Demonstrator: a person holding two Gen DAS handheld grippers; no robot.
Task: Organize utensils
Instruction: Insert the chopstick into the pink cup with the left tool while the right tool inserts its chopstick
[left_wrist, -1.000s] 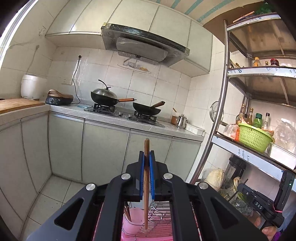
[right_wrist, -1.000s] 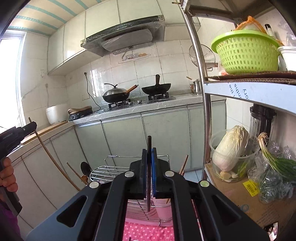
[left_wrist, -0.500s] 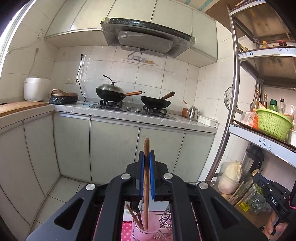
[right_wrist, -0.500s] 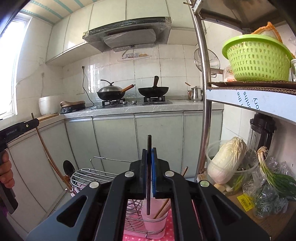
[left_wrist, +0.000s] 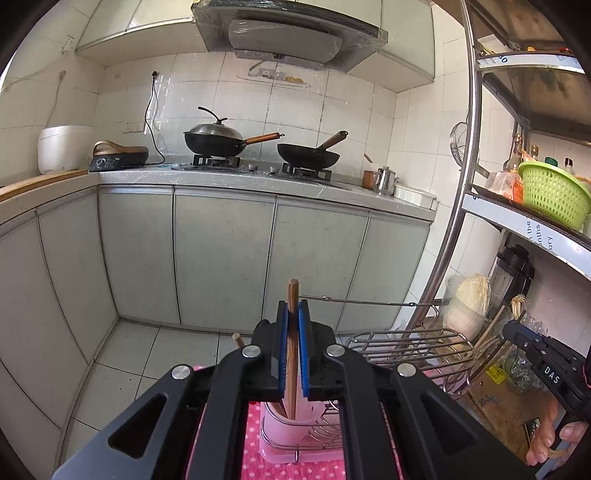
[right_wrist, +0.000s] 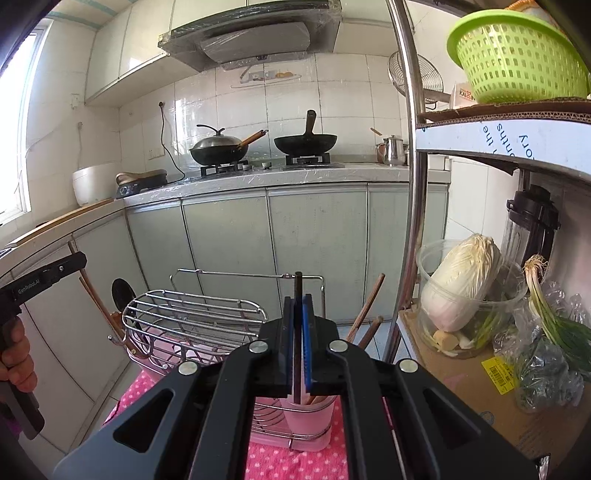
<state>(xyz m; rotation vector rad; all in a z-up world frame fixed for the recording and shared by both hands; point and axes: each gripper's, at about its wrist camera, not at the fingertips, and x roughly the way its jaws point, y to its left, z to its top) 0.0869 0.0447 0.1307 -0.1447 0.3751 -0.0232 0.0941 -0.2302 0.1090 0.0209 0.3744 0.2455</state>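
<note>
Hidden behind the black gripper bodies at six o'clock: most of the pale pink plastic utensil cup (left_wrist: 295, 413), the lower end of the brown wooden chopstick (left_wrist: 292, 354) and of the dark slim chopstick (right_wrist: 297, 332).

Two black woks sit on the stove, one with a steel lid (left_wrist: 216, 142) and one bare (left_wrist: 308, 155). There is one white rice cooker (left_wrist: 62, 147), one small steel kettle (left_wrist: 384, 181), one lime-green plastic basket (left_wrist: 554, 194), one pale napa cabbage (right_wrist: 460, 282), one chrome wire dish rack (right_wrist: 192, 319) and one pink plastic utensil cup (right_wrist: 310, 413). Two black handheld grippers, left (left_wrist: 293, 347) and right (right_wrist: 298, 339), each clamp one chopstick: a brown wooden one (left_wrist: 292, 295) and a dark one (right_wrist: 297, 284).
</note>
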